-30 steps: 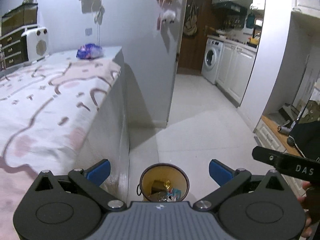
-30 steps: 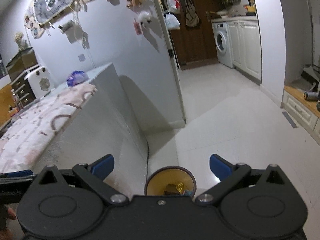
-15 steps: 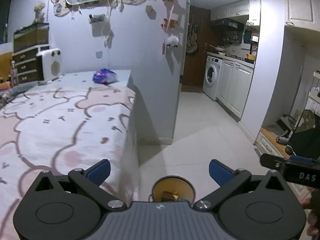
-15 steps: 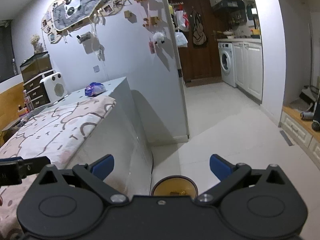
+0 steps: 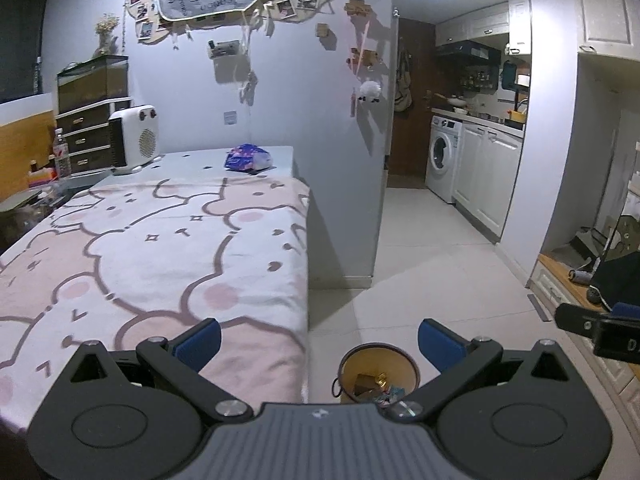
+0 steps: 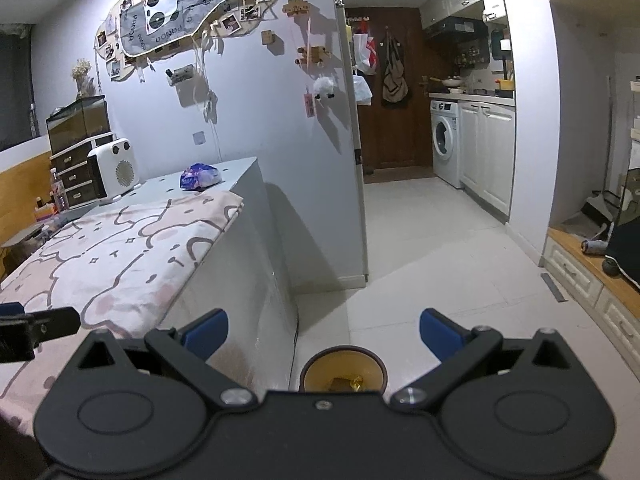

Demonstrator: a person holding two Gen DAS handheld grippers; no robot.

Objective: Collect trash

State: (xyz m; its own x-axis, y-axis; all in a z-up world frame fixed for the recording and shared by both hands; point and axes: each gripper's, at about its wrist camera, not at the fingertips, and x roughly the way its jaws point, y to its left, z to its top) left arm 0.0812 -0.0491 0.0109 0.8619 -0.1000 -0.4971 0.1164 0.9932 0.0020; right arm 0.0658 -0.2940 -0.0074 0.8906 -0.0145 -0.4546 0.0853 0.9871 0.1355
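A small round bin (image 5: 378, 374) with a yellow inside stands on the floor by the table's corner, holding several wrappers; the right wrist view shows the same bin (image 6: 343, 372). A blue-purple snack bag (image 5: 248, 158) lies at the far end of the table, seen again as the bag (image 6: 200, 177). My left gripper (image 5: 318, 342) is open and empty, above the table's right edge and the bin. My right gripper (image 6: 323, 334) is open and empty too, above the floor beside the table.
A pink bear-print cloth (image 5: 152, 248) covers the table. A white heater (image 5: 134, 140) and drawers (image 5: 86, 136) stand at the far left. Tiled floor (image 5: 432, 264) runs to a washing machine (image 5: 442, 156) and white cabinets (image 5: 488, 176). A low wooden ledge (image 6: 588, 268) lies right.
Both grippers have risen and tilted up: the bin has slid lower in the views and more wall, tabletop and kitchen show. Both stay open and empty.
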